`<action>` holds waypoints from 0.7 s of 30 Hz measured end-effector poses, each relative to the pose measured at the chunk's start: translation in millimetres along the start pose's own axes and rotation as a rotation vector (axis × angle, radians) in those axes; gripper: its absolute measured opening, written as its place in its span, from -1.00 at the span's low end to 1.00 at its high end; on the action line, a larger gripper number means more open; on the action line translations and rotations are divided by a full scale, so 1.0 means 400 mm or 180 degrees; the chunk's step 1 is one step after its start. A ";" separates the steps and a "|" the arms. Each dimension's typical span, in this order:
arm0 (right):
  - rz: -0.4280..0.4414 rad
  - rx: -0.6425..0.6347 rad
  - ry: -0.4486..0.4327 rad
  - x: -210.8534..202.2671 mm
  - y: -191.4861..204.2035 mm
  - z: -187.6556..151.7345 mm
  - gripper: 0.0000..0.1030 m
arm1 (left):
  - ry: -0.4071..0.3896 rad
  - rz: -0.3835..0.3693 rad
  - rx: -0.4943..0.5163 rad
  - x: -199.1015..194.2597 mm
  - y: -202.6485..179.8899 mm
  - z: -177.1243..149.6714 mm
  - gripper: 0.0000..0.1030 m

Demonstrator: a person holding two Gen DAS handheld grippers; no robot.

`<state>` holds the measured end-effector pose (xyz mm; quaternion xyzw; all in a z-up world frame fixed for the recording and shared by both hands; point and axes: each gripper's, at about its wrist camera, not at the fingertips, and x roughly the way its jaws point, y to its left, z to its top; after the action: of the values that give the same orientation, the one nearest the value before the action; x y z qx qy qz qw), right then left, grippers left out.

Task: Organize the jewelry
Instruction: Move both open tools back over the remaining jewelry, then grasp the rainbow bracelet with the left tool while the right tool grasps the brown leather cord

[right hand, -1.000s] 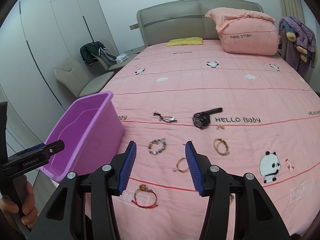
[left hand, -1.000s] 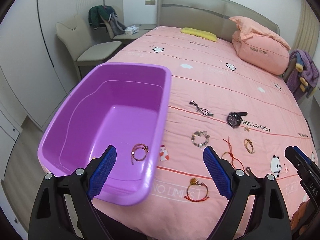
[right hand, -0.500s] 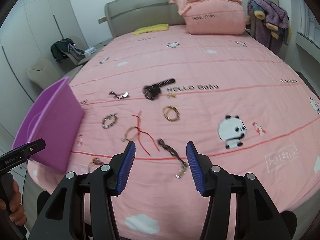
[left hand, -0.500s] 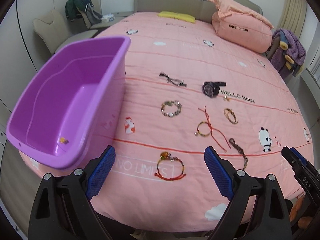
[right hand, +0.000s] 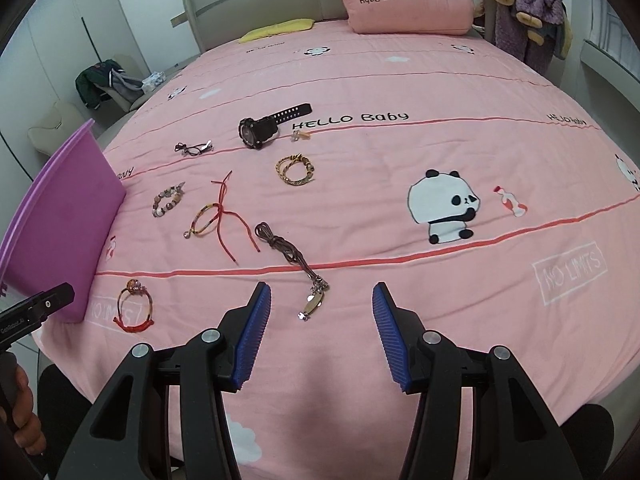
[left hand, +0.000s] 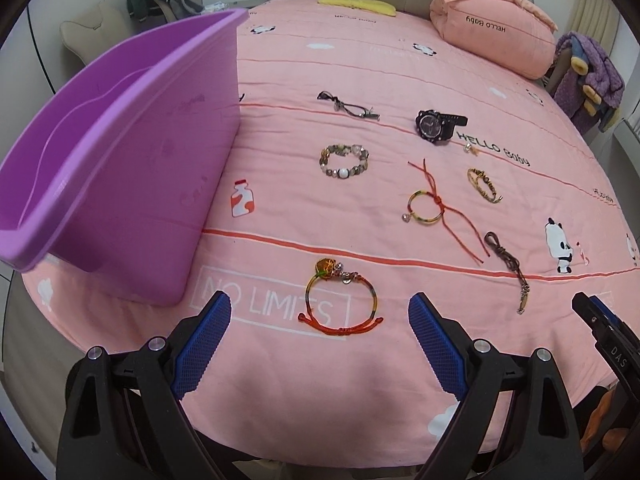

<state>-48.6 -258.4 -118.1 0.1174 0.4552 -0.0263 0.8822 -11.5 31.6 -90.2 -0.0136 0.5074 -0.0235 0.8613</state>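
Seven bracelets, one black watch on bedspread.

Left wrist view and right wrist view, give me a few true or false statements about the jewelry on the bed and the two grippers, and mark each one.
1. The left gripper is open and holds nothing. True.
2. The black watch lies inside the purple bin. False: it lies on the pink bedspread, beside the "HELLO Baby" print.
3. The red cord bracelet lies just ahead of the left gripper. True.
4. The right gripper is shut on the brown cord necklace. False: its jaws are open, and the necklace lies on the bedspread.
5. The beaded bracelet lies on top of the watch. False: they lie apart.
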 end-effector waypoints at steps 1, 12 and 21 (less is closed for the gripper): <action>0.0012 -0.0033 0.0007 0.012 0.005 0.000 -0.01 | 0.0010 -0.0006 -0.0014 0.010 0.003 -0.003 0.72; 0.0116 -0.0192 0.0107 0.119 0.039 0.023 -0.01 | 0.0201 0.0064 -0.0117 0.114 0.025 -0.021 0.72; 0.0126 -0.0273 0.0228 0.189 0.048 0.025 -0.01 | 0.0305 0.0136 -0.0109 0.197 0.030 -0.028 0.72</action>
<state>6.5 -237.5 -170.3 0.0893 0.4847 0.0149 0.8700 17.3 39.2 -165.1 -0.0164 0.5486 0.0029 0.8359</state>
